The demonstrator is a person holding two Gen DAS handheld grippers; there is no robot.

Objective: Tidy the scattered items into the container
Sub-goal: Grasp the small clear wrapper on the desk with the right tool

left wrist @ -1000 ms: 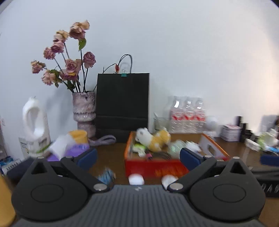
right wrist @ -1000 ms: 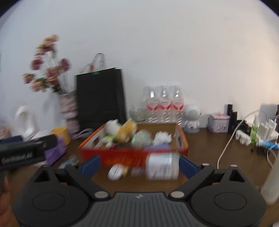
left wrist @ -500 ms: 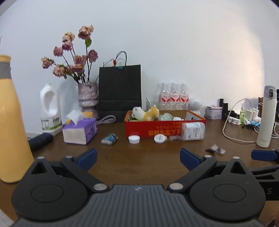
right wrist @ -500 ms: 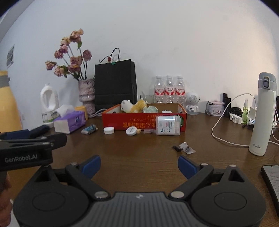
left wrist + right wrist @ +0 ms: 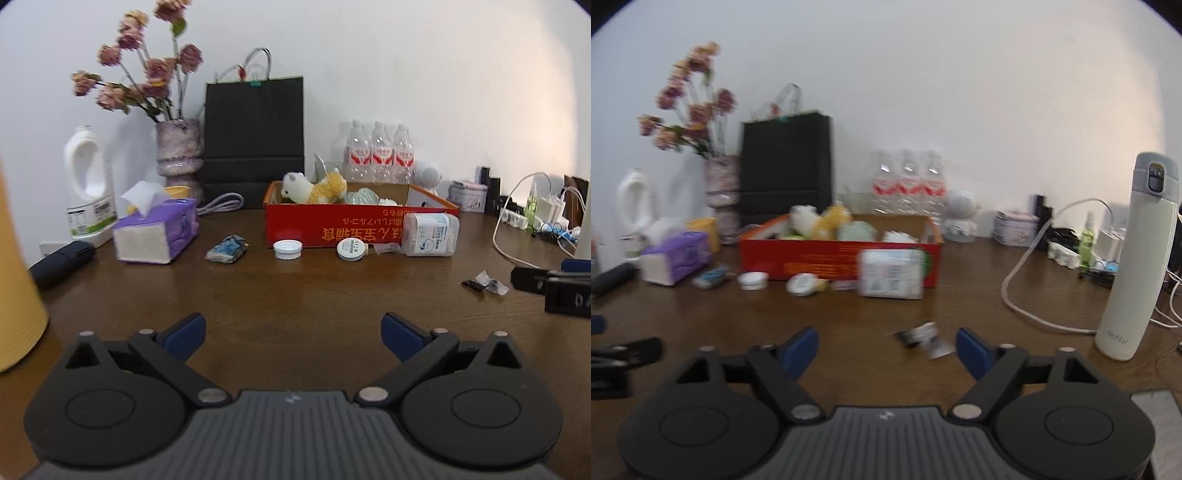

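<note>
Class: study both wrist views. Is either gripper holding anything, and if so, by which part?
Nothing is held. The left gripper stands open over bare brown wooden table. The right gripper is closing, its jaws apart, the small crumpled clear wrapper just ahead, untouched.

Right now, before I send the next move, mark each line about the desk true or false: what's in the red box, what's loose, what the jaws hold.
1. A white and yellow plush toy lies inside the red cardboard box. True.
2. The white screw cap is in the box. False: it lies on the brown wooden table in front of it.
3. The clear plastic tub of swabs lies on its side against the box front. True.
4. The right gripper holds the small crumpled wrapper. False: its jaws are closing, not yet on it.
5. The left gripper grips the blue crumpled packet. False: its jaws are open and empty.
</note>
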